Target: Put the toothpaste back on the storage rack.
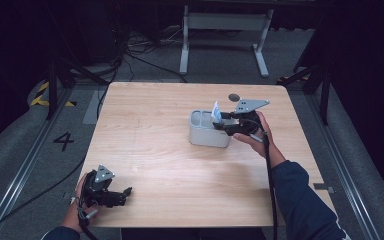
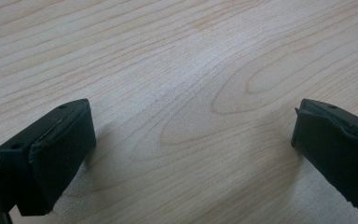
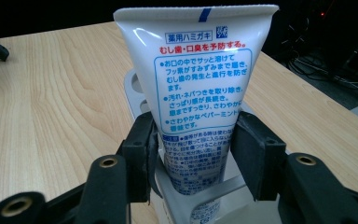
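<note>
A white toothpaste tube (image 3: 200,88) with blue and red Japanese print stands upright, crimped end up, in a grey compartmented holder (image 1: 206,136) right of the table's centre. In the high view the tube (image 1: 216,112) sticks out of the holder's right side. My right gripper (image 1: 223,124) reaches in from the right. In its own view, my right gripper (image 3: 193,156) is shut on the tube's lower half, a pad pressed to each side, with the holder's rim (image 3: 134,86) behind. My left gripper (image 1: 125,193) rests at the table's near left corner. Seen in its own view, it (image 2: 193,149) is open over bare wood.
The light wooden table (image 1: 180,175) has a small dark round mark (image 1: 234,96) near its far edge. Behind it stand a white table frame (image 1: 225,30) and floor cables (image 1: 135,50). A "4" (image 1: 63,141) is marked on the floor at left.
</note>
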Motion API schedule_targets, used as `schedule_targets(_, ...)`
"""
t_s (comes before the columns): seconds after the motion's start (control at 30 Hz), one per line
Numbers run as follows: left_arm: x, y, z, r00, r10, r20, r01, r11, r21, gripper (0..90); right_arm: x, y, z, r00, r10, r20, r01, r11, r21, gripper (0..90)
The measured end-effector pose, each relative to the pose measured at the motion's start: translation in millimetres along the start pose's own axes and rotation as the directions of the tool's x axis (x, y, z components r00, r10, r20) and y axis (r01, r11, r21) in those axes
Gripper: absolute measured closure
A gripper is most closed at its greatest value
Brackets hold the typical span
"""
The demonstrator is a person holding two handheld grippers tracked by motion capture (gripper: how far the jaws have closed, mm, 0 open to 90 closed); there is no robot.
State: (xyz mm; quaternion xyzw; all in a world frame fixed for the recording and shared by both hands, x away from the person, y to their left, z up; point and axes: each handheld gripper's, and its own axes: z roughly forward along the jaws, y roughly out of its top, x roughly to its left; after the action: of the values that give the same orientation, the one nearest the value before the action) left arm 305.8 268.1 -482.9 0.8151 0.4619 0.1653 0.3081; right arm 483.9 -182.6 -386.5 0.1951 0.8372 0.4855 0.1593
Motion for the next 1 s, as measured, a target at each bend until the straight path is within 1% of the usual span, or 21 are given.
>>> schedule_targets(0.1, 0.1, 0.0, 0.0, 1.0, 0.001, -0.002, -0.001, 1.0, 0.0, 0.0, 0.6, 0.5, -1.0, 0.9999, 0.006, -0.01, -0.006, 1.0, -0.012, 49.8)
schedule_targets(0.13, 0.0, 0.0, 0.0, 1.0, 0.0, 0.0, 0.0, 1.0, 0.0, 0.0, 1.1, 1.2, -2.0, 1.0, 0.003, -0.007, -0.003, 1.0, -0.018, 49.5)
schedule_targets(0.17, 0.0, 0.0, 0.0, 1.0, 0.0, 0.0, 0.0, 1.0, 0.0, 0.0, 1.1, 1.7, -3.3, 1.0, 0.003, 0.005, -0.003, 1.0, -0.022, 48.2)
schedule_targets(0.23, 0.0, 0.0, 0.0, 1.0, 0.0, 0.0, 0.0, 1.0, 0.0, 0.0, 0.2, 1.9, -5.8, 0.9998, 0.016, 0.007, -0.016, 0.999, -0.037, 47.2)
schedule_targets(0.33, 0.0, 0.0, 0.0, 1.0, 0.001, 0.001, -0.001, 1.0, 0.0, 0.0, -1.5, 1.1, -7.7, 0.9996, 0.023, 0.017, -0.023, 0.999, -0.037, 45.2)
schedule_targets(0.43, 0.1, 0.0, 0.0, 1.0, 0.001, 0.0, -0.001, 1.0, 0.0, 0.0, -3.3, 0.6, -10.0, 0.9991, 0.033, 0.025, -0.032, 0.999, -0.045, 45.0)
schedule_targets(0.53, 0.2, 0.0, 0.0, 1.0, 0.002, 0.001, -0.002, 1.0, 0.0, 0.0, -2.8, 1.6, -13.7, 0.999, 0.033, 0.031, -0.032, 0.998, -0.05, 44.0)
schedule_targets(0.7, 0.2, -0.1, 0.0, 1.0, 0.003, 0.002, -0.003, 1.0, 0.0, 0.0, -0.5, 2.1, -19.1, 0.9988, 0.017, 0.046, -0.015, 0.999, -0.047, 42.4)
schedule_targets(0.77, 0.2, -0.1, 0.0, 1.0, 0.002, 0.002, -0.002, 1.0, -0.001, 0.0, -0.3, 1.9, -22.5, 0.9986, 0.018, 0.05, -0.016, 0.998, -0.052, 41.7)
schedule_targets(1.0, 0.3, -0.1, 0.0, 1.0, 0.003, 0.002, -0.003, 1.0, -0.001, 0.0, -1.6, -0.7, -34.0, 0.9965, 0.015, 0.083, -0.011, 0.999, -0.048, 39.8)
